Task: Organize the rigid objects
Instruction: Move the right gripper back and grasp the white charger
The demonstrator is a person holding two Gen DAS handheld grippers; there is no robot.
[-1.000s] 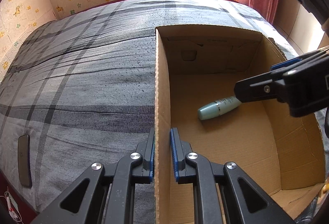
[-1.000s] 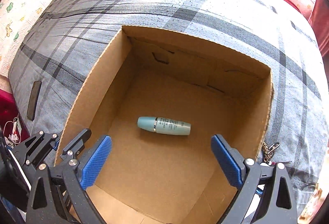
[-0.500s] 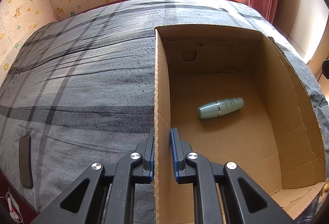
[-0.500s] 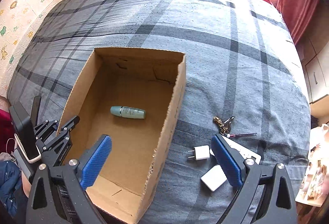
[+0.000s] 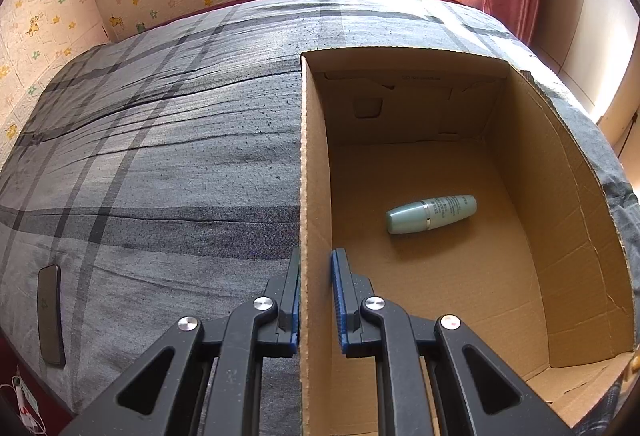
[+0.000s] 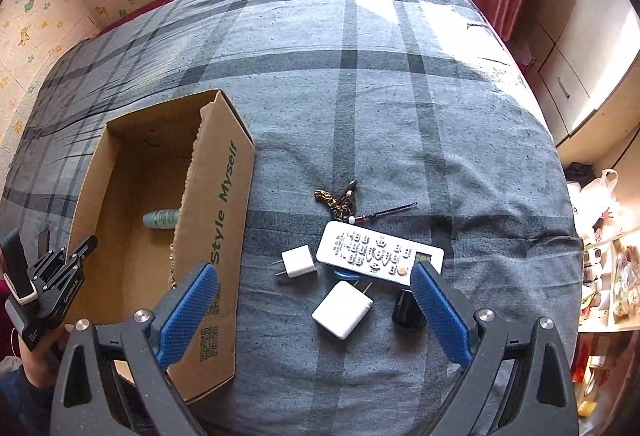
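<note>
Cardboard box (image 5: 560,236) sits open-topped on a grey plaid bedspread (image 5: 160,156), and the left gripper (image 5: 316,300) is clamped onto its left wall, blue pads pinching the cardboard from both sides near the front corner. Inside the box there's just one thing so far, a pale green bottle (image 5: 431,214) lying on its side on the floor, roughly mid-box and not touching any wall. Over in the right wrist view, the right gripper (image 6: 314,310) hangs over the bedspread just right of the box with its fingers spread wide and nothing between the pads. Below it is the little pile of loose stuff: a white remote (image 6: 378,252), a small white plug adapter (image 6: 299,261) just left of it, a bigger white charger (image 6: 342,310) nearer the camera, a keychain (image 6: 338,198) past the remote, and some black object (image 6: 406,310) partly hidden behind the right finger, can't tell what it is. A dark phone (image 5: 51,314) lies flat near the bed's left edge.
</note>
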